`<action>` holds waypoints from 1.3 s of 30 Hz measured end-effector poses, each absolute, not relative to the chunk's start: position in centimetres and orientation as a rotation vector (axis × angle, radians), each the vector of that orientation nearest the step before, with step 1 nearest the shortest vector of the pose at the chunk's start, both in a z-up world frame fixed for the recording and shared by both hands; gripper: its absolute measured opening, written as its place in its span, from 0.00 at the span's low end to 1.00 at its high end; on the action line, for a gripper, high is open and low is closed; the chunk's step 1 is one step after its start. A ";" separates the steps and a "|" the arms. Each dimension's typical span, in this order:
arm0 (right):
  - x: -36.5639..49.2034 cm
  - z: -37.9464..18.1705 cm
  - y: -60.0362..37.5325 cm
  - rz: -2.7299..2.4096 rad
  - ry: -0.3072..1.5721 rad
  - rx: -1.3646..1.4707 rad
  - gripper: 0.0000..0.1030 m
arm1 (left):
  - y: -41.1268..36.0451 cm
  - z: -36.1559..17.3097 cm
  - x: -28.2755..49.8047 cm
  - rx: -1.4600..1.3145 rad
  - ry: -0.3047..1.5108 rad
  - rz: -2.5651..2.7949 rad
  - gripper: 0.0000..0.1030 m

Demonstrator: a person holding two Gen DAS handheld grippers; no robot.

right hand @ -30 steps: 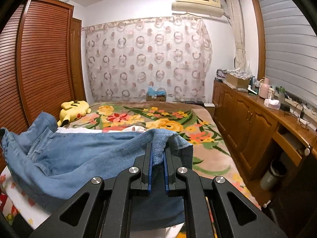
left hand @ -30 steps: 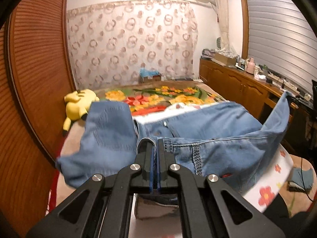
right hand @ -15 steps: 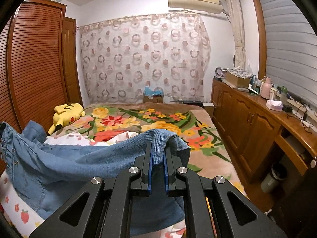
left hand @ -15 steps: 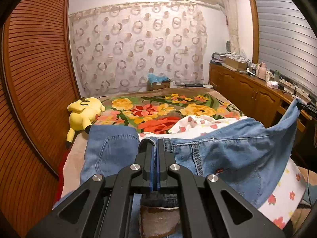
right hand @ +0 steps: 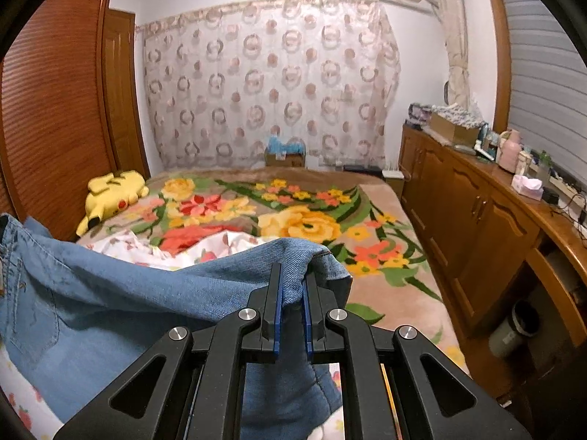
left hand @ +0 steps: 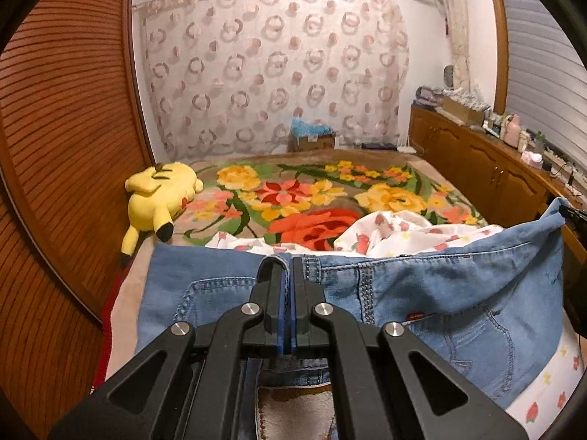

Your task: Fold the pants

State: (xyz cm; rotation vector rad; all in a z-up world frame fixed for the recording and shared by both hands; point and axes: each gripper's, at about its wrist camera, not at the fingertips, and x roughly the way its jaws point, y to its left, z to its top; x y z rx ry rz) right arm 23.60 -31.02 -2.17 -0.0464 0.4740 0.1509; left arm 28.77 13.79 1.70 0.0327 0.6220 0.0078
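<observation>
Both tongs clamped on jeans [left hand: 440, 293]: left tongs [left hand: 287, 275] at waistband, right tongs [right hand: 291, 282] at far end; long axis spans between them.

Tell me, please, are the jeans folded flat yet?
No. The jeans hang stretched between both grippers, left and right, above the bed.

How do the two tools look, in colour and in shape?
Both the left tool and the right tool look alike: matte black angular linkage arms with triangular cutouts, round silver pivot bolts, and two flat narrow fingers lined with blue pads. No cables or markings show.
</observation>
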 end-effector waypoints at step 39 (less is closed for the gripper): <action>21.0 -3.3 -34.8 0.210 0.750 0.112 0.49 | 0.0 -2.8 24.1 0.093 0.738 -0.373 0.75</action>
